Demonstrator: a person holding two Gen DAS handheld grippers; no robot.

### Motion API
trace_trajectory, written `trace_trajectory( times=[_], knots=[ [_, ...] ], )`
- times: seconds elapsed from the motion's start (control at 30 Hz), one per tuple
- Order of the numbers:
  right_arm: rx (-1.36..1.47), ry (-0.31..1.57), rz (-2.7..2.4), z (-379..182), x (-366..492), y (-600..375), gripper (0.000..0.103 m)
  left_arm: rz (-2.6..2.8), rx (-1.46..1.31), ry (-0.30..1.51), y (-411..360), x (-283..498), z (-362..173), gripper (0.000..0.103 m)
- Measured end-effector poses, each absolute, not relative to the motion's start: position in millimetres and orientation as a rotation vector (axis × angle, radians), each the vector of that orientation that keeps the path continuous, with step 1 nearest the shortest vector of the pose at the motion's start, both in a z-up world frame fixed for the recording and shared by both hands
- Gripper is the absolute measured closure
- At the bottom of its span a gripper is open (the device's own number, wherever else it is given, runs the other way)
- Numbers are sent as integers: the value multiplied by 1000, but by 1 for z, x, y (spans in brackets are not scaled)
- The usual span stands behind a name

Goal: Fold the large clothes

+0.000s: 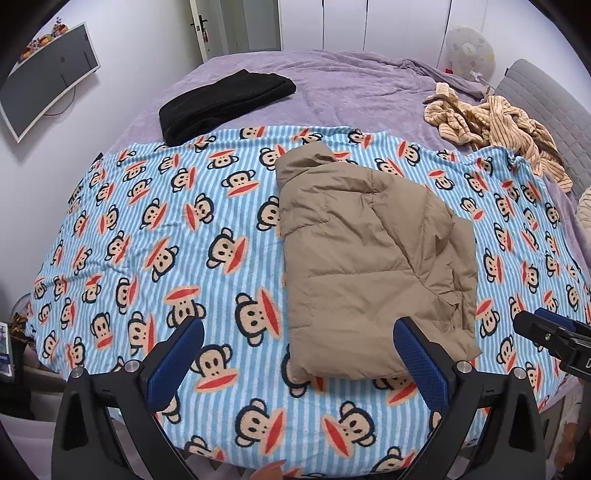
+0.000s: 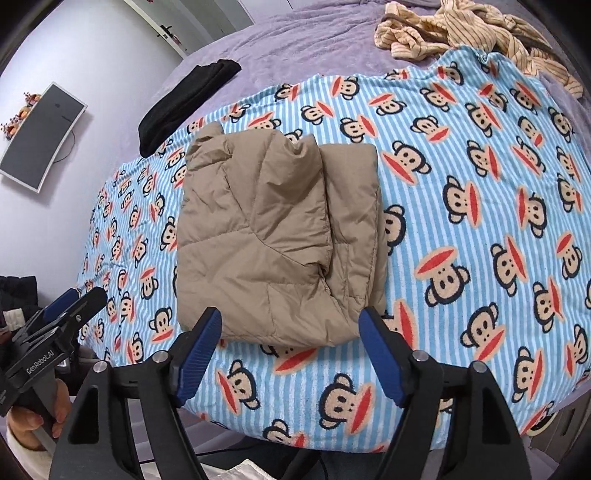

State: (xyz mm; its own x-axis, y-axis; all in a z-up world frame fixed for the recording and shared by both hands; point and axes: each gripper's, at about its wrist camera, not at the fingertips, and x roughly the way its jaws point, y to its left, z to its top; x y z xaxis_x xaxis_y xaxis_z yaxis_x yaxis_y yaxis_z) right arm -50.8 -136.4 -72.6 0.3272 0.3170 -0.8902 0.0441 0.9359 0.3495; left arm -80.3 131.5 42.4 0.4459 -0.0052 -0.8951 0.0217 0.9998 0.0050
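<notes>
Tan puffer jacket (image 2: 273, 236) laid folded on the monkey-print blanket (image 2: 461, 206), left gripper (image 1: 297, 354) spread wide and empty, right gripper (image 2: 290, 343) released, seemingly clear of the hem, open blanket on both sides.

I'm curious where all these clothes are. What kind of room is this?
Most likely a bedroom. The folded tan jacket lies on a monkey-print blanket spread over a purple-covered bed, with a door in the far wall.

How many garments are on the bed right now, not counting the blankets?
3: tan puffer jacket folded on the monkey-print blanket; black garment folded behind it; striped beige garment crumpled far right. Others may be hidden.
</notes>
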Motion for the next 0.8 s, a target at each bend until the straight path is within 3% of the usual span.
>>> trace_trajectory(
  times=[0.43,0.5,0.8],
  knots=[
    [186,1098,91,-23,-36,-107,20,40,-29,1040,147,-73,70,0],
    [172,1067,80,-17,-34,-105,1,50,-32,1033,148,-71,73,0],
    [140,1021,66,1,-28,-99,0,65,-38,1017,147,-70,80,0]
  ],
)
